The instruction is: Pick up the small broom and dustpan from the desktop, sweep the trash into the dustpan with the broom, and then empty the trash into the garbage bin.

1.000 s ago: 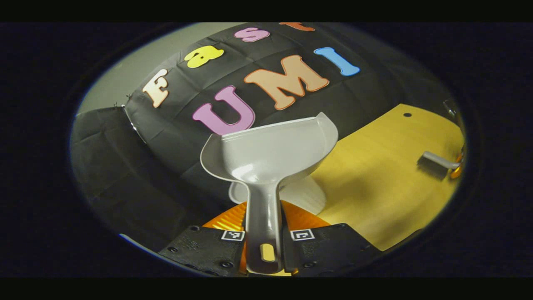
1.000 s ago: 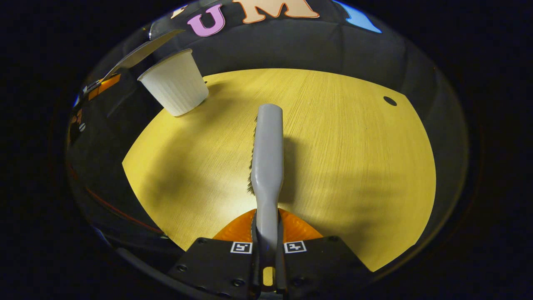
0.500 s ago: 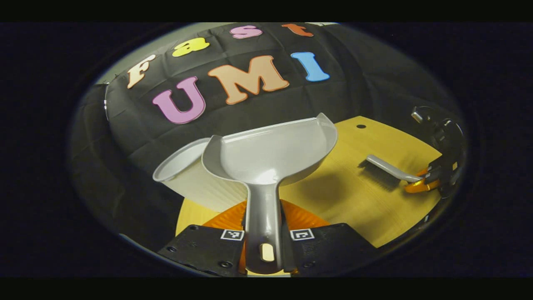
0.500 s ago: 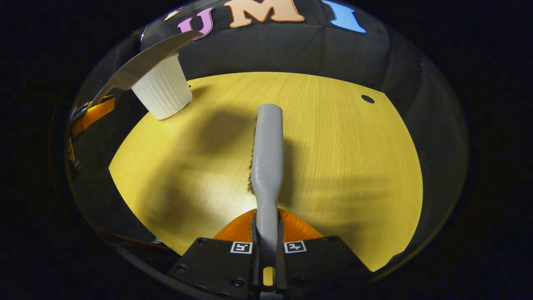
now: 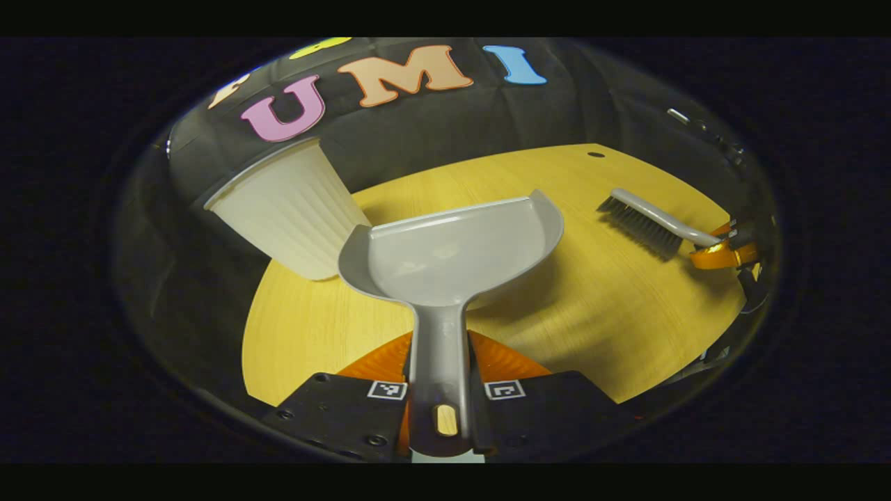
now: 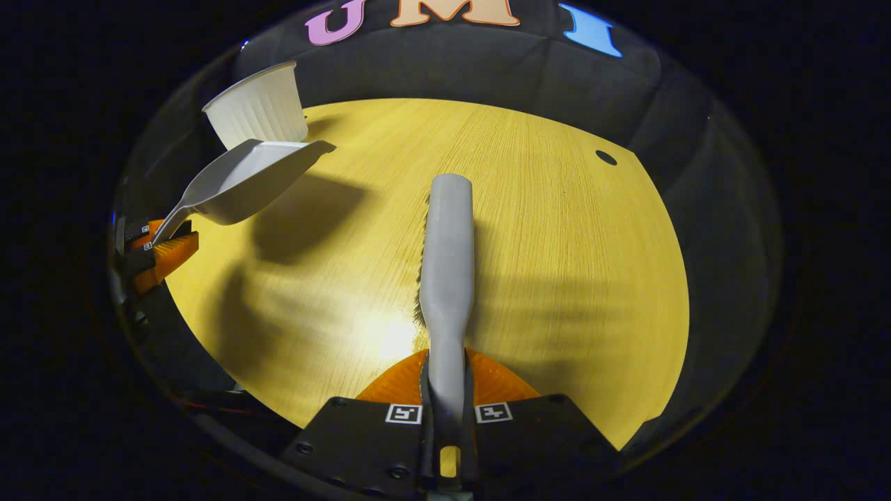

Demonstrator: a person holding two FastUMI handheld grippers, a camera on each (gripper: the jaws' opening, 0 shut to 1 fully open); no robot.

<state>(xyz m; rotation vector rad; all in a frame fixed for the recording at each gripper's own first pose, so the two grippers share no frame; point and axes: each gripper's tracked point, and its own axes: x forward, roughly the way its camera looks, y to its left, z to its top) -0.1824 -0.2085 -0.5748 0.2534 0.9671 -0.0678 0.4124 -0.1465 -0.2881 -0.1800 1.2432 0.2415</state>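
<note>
My left gripper (image 5: 442, 398) is shut on the handle of the grey dustpan (image 5: 456, 254), whose empty scoop hangs above the yellow desktop (image 5: 592, 306). Just left of the scoop stands the white ribbed garbage bin (image 5: 289, 209). My right gripper (image 6: 445, 417) is shut on the handle of the small grey broom (image 6: 445, 257), bristles pointing left, held over the desktop (image 6: 557, 243). The right gripper view has the dustpan (image 6: 243, 182) at the left, in front of the bin (image 6: 256, 111). In the left gripper view the broom (image 5: 647, 221) and the right gripper (image 5: 727, 247) sit at the far right.
A small dark hole (image 6: 605, 157) marks the desktop's far right corner. Black cloth walls surround the table. The table's near edge runs close under both grippers.
The left gripper has swung the dustpan away from over the bin, down and back over the desktop. The bin now stands left of the scoop. The broom has barely moved.
</note>
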